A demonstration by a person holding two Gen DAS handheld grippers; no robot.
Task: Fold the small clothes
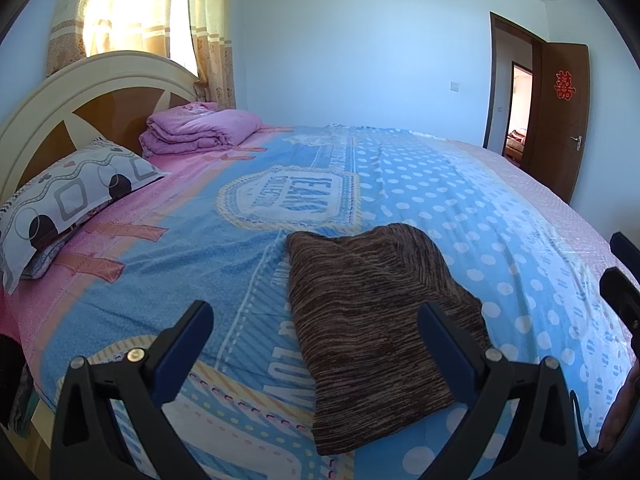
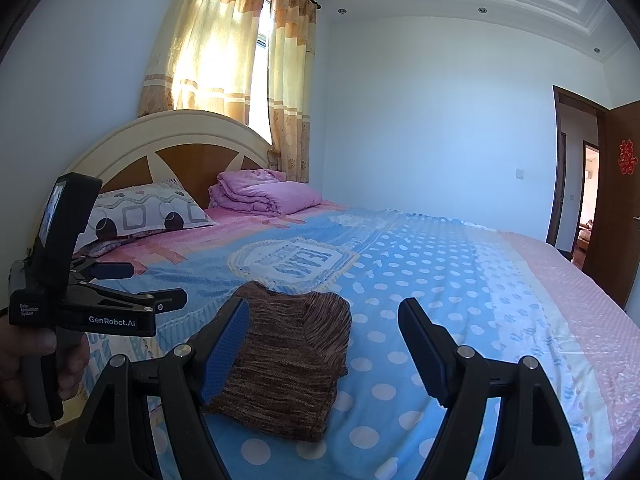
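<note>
A brown striped knit garment [image 1: 368, 320] lies folded on the blue dotted bedsheet [image 1: 480, 220], near the bed's front edge. My left gripper [image 1: 314, 312] hovers open over the garment's near left side, with nothing pinched between its blue pads. The right gripper [image 1: 614, 264] shows only at the right border of the left wrist view. In the right wrist view the garment [image 2: 288, 360] sits just ahead of the open right gripper [image 2: 324, 306], partly behind its left finger. To the left, a hand [image 2: 40, 360] holds the left gripper [image 2: 158, 284] with its fingers apart.
A patterned pillow [image 1: 68, 200] and a folded pink quilt [image 1: 200, 128] lie by the cream and brown headboard [image 1: 80, 96]. Curtains [image 1: 132, 12] cover a bright window. A brown door [image 1: 560, 120] stands open at the far right.
</note>
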